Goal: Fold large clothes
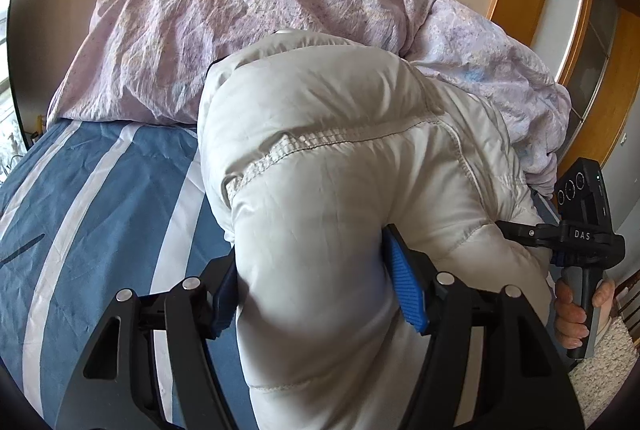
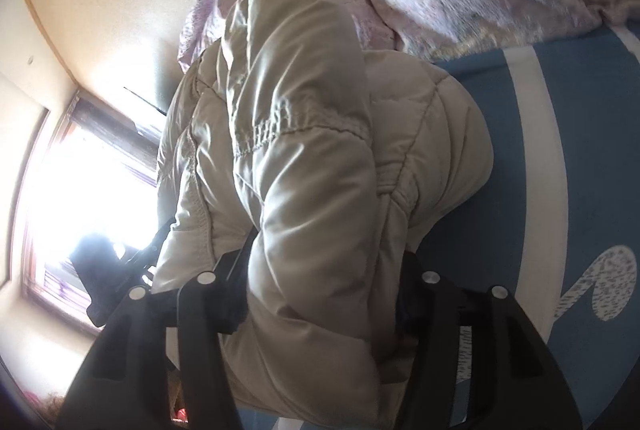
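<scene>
A: Where is the coat (image 1: 340, 157)?
B: On the bed (image 1: 100, 197), near the pink blanket (image 1: 224, 13).
A: And the grippers?
B: Left gripper (image 1: 316, 294) and right gripper (image 2: 320, 294) both squeeze the coat.

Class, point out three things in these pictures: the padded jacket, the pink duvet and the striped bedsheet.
padded jacket (image 1: 340, 133): left wrist view, on its puffy upper panel.
pink duvet (image 1: 224, 13): left wrist view, on its crumpled top.
striped bedsheet (image 2: 592, 149): right wrist view, on a blue band.

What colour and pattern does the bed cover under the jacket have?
The bed cover is blue with white stripes; it shows best in the left wrist view.
</scene>
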`<state>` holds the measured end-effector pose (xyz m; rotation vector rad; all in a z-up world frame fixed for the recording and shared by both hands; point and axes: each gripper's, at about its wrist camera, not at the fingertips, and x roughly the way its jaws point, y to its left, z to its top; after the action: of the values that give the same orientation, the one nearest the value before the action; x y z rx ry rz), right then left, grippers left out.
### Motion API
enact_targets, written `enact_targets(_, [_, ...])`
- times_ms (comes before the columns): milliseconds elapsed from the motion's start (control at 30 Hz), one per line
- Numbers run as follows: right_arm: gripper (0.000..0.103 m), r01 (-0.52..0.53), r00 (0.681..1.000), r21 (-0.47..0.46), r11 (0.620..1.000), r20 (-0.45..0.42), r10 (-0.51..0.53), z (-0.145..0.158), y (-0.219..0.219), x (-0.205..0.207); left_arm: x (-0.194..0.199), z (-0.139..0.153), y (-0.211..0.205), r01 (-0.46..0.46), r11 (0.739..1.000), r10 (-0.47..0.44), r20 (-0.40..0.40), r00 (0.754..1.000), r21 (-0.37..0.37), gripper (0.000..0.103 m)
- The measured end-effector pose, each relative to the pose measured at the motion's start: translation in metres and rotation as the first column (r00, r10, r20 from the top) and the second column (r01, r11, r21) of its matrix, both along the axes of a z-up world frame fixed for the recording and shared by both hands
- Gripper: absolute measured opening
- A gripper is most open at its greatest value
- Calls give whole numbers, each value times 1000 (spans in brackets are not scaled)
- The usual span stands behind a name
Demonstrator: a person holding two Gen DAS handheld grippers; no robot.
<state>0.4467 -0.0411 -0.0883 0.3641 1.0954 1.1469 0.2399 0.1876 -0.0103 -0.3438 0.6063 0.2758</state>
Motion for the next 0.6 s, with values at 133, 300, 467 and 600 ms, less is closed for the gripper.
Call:
enact_targets(133, [81,74,997,-29,997,0,-74,-4,-6,2,-1,1,0,-25,1000,25,-8,1000,-1,74])
enact_targets(300, [89,191,979,-55,980,80,-186,13,-30,-11,-7,10,-4,-55,998,55,-6,998,42,82])
enact_targets(467, [89,373,907,-136,918,260,-330,47,-56,-25,-14,23,-12,-65,994,64,15,998,86,89])
enact_targets(600, [89,516,772,-186,836,523,-360,85,-53,-58,-20,34,-19,-77,991,73,33,997,109,91])
